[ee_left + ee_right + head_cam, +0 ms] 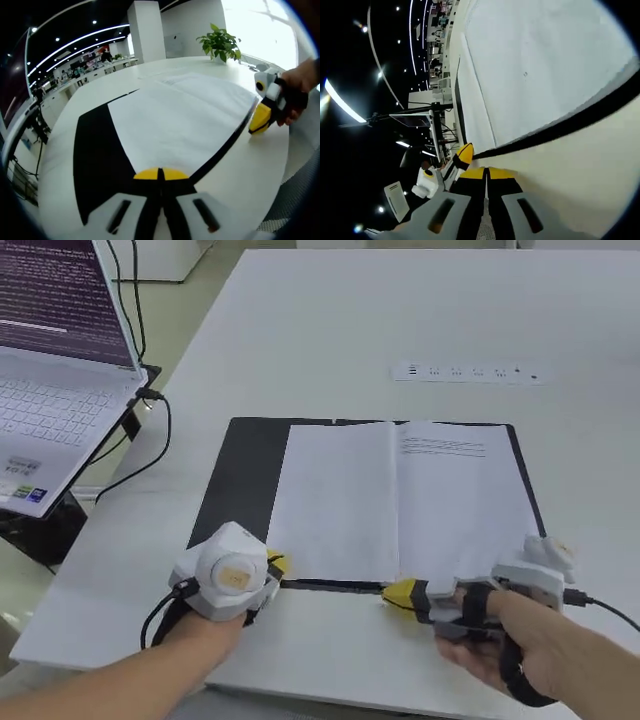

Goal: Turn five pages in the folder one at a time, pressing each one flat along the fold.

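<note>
An open black folder (240,465) lies flat on the white table, with white pages (395,500) spread on both sides of its fold. My left gripper (277,564) rests at the folder's near edge, left of the fold, its yellow tips shut with nothing between them (160,174). My right gripper (392,594) lies on its side just in front of the near edge, close to the fold, its jaws shut and empty (485,172). In the left gripper view the right gripper (261,119) shows at the far right beside the folder's edge (227,145).
An open laptop (50,390) stands at the left on a dark stand, with black cables (150,455) trailing over the table edge. A white power strip (465,372) lies beyond the folder. The table's near edge is just behind my hands.
</note>
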